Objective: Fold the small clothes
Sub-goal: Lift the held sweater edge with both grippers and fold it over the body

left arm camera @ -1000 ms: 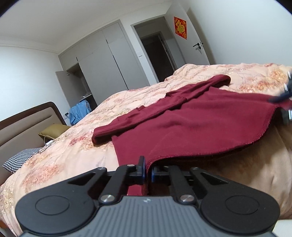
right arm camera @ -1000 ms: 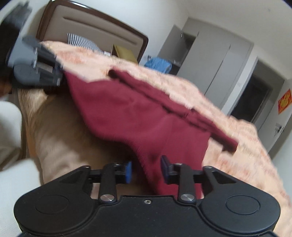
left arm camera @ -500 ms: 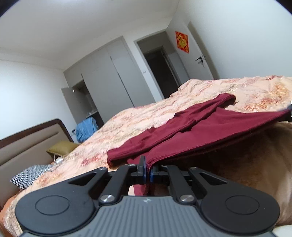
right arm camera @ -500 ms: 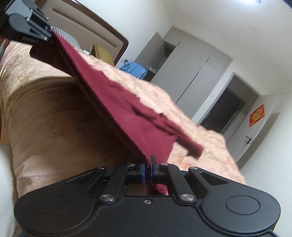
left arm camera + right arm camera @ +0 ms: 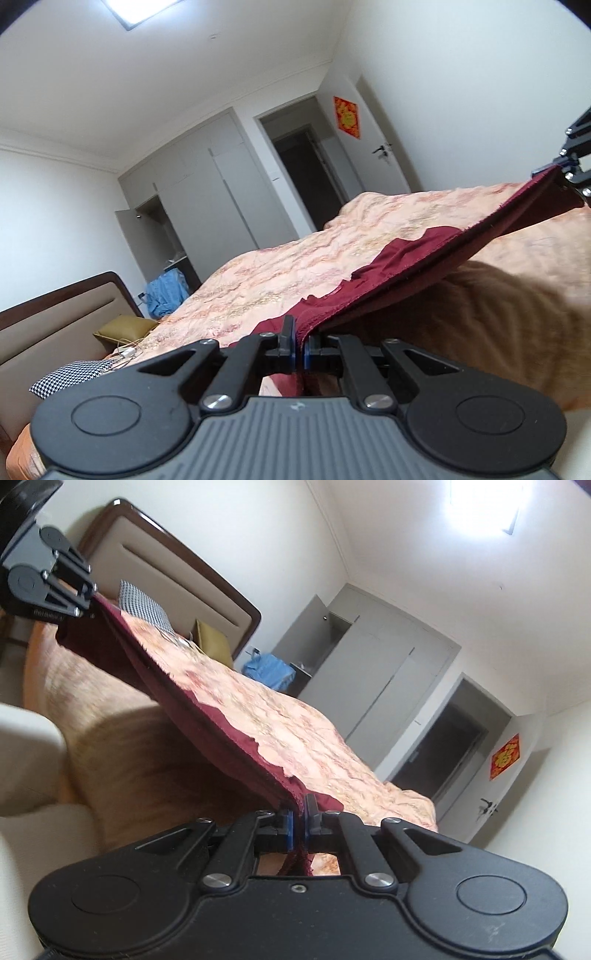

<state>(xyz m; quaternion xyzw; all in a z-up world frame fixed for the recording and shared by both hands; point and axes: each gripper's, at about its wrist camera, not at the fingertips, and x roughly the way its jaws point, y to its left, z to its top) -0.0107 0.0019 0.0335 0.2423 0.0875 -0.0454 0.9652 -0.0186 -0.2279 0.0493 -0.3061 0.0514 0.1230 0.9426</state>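
Both tools are clamped on the near hem of the maroon garment, left tool and right tool, and have raised it off the bed since a second ago, so a fold-over looks underway. Its sleeves and far half are hidden behind the lifted edge.

- from the left wrist we look low and close along the left gripper, tilted up across the bed toward the wardrobe.
- from the right wrist, probably rolled sideways, we look toward the headboard.
- both views share the bed, wardrobe and doorway.
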